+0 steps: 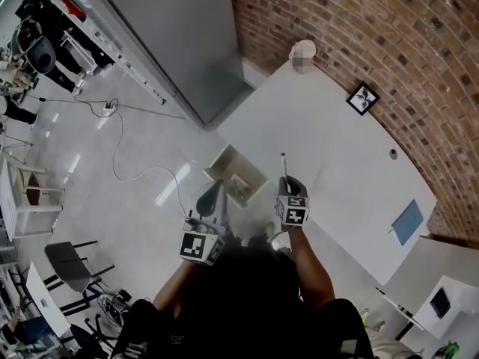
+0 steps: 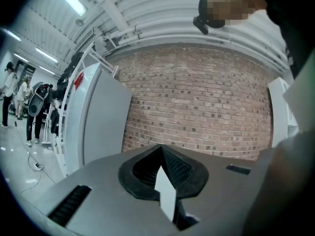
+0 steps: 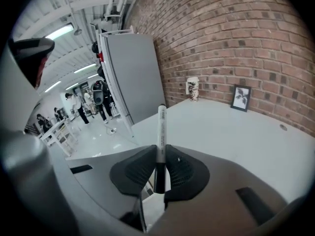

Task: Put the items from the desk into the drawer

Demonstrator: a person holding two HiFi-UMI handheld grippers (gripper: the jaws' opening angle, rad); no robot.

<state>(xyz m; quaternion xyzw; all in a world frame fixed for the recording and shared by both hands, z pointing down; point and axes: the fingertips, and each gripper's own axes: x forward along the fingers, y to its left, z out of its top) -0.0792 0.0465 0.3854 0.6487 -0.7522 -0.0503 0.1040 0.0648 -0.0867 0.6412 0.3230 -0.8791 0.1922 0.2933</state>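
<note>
Two jaws of the right hand-held gripper [image 3: 161, 168] pinch a slim white marker with a black cap [image 3: 161, 127], which sticks out beyond their tips over the white desk [image 1: 337, 163]. The left hand-held gripper [image 2: 161, 163] is closed and empty, with the open drawer [image 1: 236, 174] just ahead of it.

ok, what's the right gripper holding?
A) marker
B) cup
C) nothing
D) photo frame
A: in the right gripper view the marker stands clamped between the jaws of the right gripper, its tip sticking out past them.
</note>
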